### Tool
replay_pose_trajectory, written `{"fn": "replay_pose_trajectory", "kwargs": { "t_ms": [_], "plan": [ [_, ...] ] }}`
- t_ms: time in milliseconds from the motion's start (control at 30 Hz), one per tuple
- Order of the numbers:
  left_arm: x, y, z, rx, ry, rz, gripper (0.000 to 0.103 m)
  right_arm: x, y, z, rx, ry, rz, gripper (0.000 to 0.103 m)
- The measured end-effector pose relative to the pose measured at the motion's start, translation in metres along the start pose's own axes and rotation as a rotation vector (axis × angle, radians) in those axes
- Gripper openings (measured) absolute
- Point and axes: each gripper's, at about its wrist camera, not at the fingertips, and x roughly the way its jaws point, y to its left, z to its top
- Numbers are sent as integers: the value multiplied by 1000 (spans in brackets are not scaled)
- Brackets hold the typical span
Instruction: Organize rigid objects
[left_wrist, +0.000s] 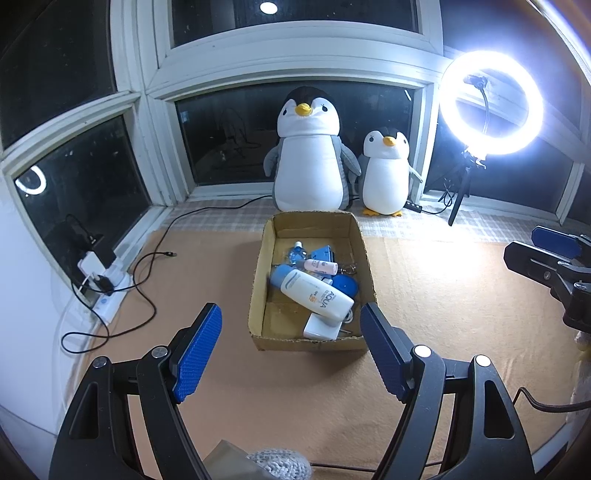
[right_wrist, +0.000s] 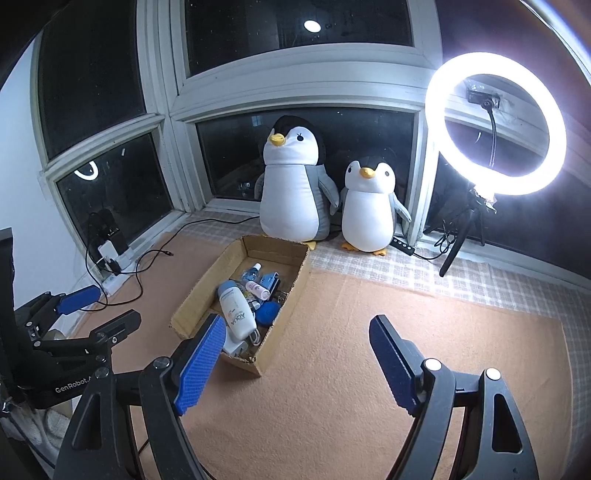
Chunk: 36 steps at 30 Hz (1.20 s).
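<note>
Nearest in my left wrist view, the left claw (left_wrist: 291, 352) stands released, its blue pads spread wide with nothing between them, only bare orange mat (left_wrist: 443, 295) showing in the gap. My right claw (right_wrist: 297, 360) is likewise released and empty; its left pad overlaps the near corner of the cardboard box (right_wrist: 192, 314) in the frame, though I cannot tell whether it touches. Each claw also shows in the other's camera: the right one at the right edge of the left view, the left one at lower left of the right view. Mid-frame, the open box sits on the mat and holds the task items: a white AQUA bottle (left_wrist: 317, 297) lying on its side across the pile, a white charger block (left_wrist: 323, 326) under its near end, a blue rounded object (left_wrist: 345, 285) just beside it, a small pink-capped tube (left_wrist: 319, 266), a small clear bottle with a blue label (left_wrist: 297, 253) and a blue clip-like piece (left_wrist: 321, 254) further in. At left of the frame, a power strip (left_wrist: 101, 288) with black cables lies by the wall. Farthest, on the checked cloth at the window, a large plush penguin (left_wrist: 310, 151) and a small plush penguin (left_wrist: 386, 173) stand side by side behind the box; a lit ring light (left_wrist: 491, 103) stands at upper right.
</note>
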Motion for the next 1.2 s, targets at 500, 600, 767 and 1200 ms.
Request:
{"fn": "replay_pose_trajectory", "kwargs": {
  "t_ms": [500, 600, 767, 1200],
  "plan": [
    [1, 0, 0, 4, 0, -10, 78, 2, -2, -2, -3, 7, -6, 77],
    [1, 0, 0, 5, -2, -8, 78, 3, -2, -3, 0, 11, -9, 77],
    [2, -1, 1, 6, 0, -13, 78, 4, -4, -3, 4, 12, -12, 77],
    [2, -1, 1, 6, 1, -13, 78, 6, -5, -3, 3, 22, -10, 77]
  ]
}}
